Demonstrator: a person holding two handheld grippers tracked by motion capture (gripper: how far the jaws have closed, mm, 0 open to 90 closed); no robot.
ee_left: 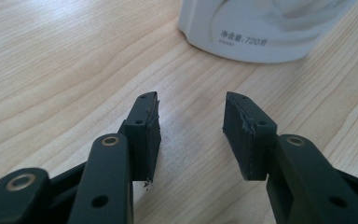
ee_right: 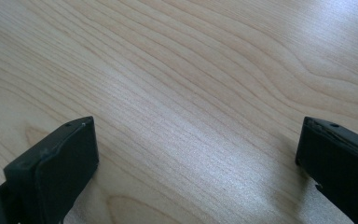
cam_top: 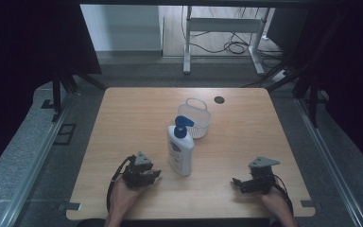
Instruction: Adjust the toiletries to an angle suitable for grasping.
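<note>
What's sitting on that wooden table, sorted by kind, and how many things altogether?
Pump bottle, white with a blue pump: 1
Small white basket: 1
Hand-held grippers: 2, left gripper and right gripper, both open
Total: 4

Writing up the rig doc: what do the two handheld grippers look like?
Both the left gripper and the right gripper are black, each with a grey three-cornered plate on top and a black cable trailing back. The jaws are blocky black pads on linkage arms with brass-coloured pivot rivets. No sleeves visible.
</note>
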